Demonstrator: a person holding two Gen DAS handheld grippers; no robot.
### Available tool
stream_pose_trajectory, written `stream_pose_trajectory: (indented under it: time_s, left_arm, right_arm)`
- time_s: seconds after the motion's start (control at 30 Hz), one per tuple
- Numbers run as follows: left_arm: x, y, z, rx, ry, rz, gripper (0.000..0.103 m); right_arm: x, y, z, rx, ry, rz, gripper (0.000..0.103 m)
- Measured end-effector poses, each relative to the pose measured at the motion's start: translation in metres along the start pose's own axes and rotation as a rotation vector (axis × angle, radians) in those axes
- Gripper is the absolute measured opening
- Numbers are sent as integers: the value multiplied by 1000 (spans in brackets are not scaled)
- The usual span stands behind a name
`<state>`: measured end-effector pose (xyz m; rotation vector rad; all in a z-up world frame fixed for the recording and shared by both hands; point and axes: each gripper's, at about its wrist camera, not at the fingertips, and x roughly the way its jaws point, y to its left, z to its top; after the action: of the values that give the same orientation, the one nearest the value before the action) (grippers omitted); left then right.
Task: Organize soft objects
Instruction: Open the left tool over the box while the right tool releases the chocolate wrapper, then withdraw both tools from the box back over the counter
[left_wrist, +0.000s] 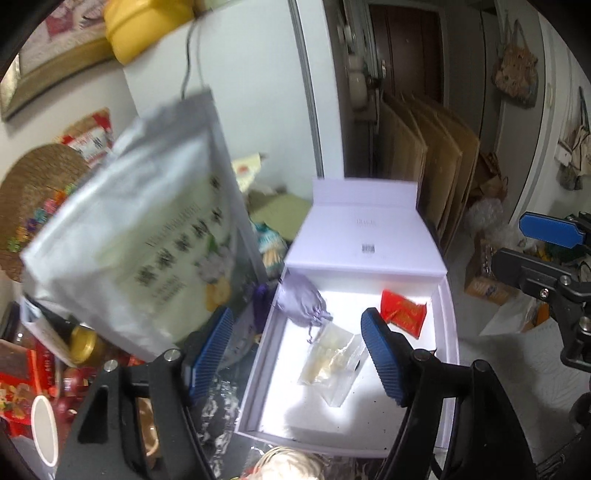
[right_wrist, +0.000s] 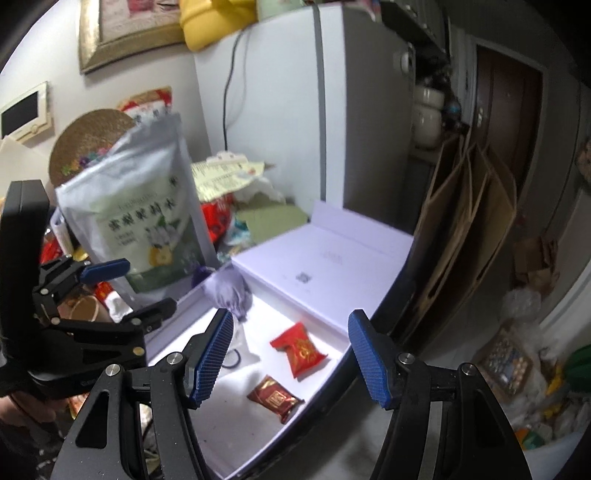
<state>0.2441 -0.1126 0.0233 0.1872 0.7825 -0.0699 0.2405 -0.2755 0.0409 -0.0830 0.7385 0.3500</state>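
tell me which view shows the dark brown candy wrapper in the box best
The right wrist view: the dark brown candy wrapper lies in plain sight on the floor of the white box. In the left wrist view it is not visible, probably hidden behind that tool's finger.

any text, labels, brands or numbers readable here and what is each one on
silver pouch: large dark Chinese characters, with small lines above and below; all too blurred to quote.
white box lid: faint small print and a square code; too small to read.
bright red packet: gold markings; illegible.
dark red packet: gold emblem; illegible.
paper slip behind the pouch: printed lines; too small.
Nothing can be quoted.
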Motion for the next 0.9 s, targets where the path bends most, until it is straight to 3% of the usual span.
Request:
stream_pose_trajectory:
  time_s: [0.37, 0.9]
  left_arm:
    - [-82, 9, -14, 39, -134, 50, 72]
    - [-143, 23, -88, -37, -135, 47, 72]
  right_arm:
    - [-67, 33, -2, -95, -137, -35, 73]
    - [-120, 91, -50, -174, -195, 61, 78]
